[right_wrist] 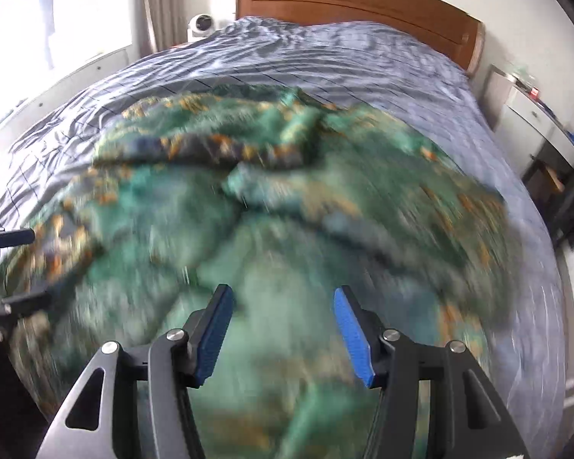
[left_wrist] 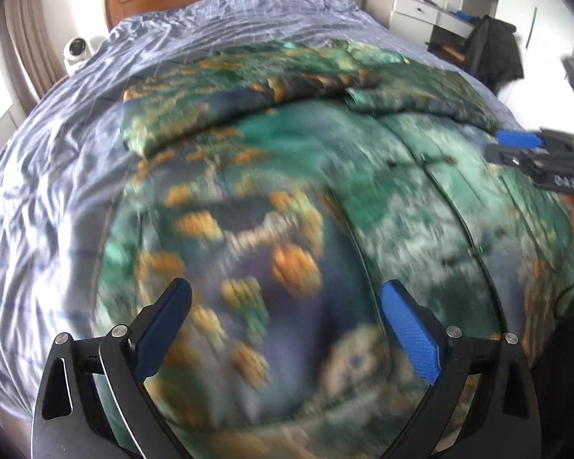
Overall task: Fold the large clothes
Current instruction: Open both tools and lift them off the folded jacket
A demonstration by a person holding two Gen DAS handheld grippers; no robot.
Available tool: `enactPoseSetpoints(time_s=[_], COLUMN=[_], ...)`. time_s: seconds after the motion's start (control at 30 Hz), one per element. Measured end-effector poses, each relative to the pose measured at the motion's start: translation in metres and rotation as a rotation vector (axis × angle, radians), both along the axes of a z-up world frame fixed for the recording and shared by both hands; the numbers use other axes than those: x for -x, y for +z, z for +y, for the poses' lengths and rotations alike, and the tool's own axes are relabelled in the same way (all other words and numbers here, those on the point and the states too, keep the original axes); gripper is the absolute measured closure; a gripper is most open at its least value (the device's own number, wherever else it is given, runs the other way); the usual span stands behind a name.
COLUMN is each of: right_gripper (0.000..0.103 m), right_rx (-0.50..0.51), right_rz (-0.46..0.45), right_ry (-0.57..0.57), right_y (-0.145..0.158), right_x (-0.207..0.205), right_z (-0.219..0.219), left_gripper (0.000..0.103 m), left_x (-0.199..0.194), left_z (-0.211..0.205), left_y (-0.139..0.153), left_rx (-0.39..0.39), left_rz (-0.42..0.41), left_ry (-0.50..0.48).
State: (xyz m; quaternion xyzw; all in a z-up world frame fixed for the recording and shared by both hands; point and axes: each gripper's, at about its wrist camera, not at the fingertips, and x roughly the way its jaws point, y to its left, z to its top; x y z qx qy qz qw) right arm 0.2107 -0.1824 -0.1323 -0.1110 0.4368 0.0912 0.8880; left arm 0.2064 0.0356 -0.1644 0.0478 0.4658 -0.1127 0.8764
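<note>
One large green garment (left_wrist: 287, 176) with orange and blue print lies spread on the bed (left_wrist: 57, 160), over a blue-grey checked cover. Its folded upper part runs crosswise, toward the one wooden headboard (right_wrist: 356, 4). Two claws hang above it, both pitched steeply down. Left claw (left_wrist: 285, 321): released, jaws wide, nothing between. Right claw (right_wrist: 283, 329): released, jaws apart, empty. Near cloth is motion-blurred. One white camera (left_wrist: 76, 51) sits beside the bed.

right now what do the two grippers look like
Both match: the left gripper and right gripper have black angular frames with silver round bolts and cut-out slots, and jaws lined with textured blue pads. The right one's body carries small white lettering, too blurred to read.
</note>
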Motion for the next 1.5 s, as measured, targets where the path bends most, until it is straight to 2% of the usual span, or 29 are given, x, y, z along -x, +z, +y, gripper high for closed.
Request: enactPoseSetpoints(time_s=[0.17,0.23,0.3,0.43,0.8,1.2,1.5], right_gripper=[0.047,0.044,0.038,0.037,0.036,0.036,0.036], right_rx=[-0.025,-0.039,-0.07,-0.068,-0.112,-0.107,-0.105], right_rz=[-0.041,-0.058,-0.046,-0.052,-0.049,-0.058,-0.095], right_ry=[-0.123,-0.168,-0.19,-0.197,-0.226,-0.217,-0.224], right_y=[-0.006,-0.008,-0.011,-0.013,-0.014,-0.013,-0.002], right_x=[0.055,0.074,0.086,0.101,0.105,0.109,0.111], right_z=[-0.03,-0.037,-0.04,-0.039,-0.041,-0.035,-0.037], left_gripper=[0.003,0.003,0.003,0.003,0.002,0.002,0.002], left_x=[0.019,0.02,0.024,0.028,0.033,0.037,0.044], left_z=[0.0,-0.003,-0.006,-0.012,-0.011,-0.009,0.003], left_y=[-0.003,-0.006,-0.012,-0.022,-0.024,-0.02,0.004], left_rx=[0.008,0.003,-0.011,-0.062,-0.07,-0.059,-0.009], left_rz=[-0.01,-0.002,-0.001,-0.009,-0.007,-0.004,-0.025], left_ry=[0.011,0.015,0.01,0.002,0.007,0.015,0.024])
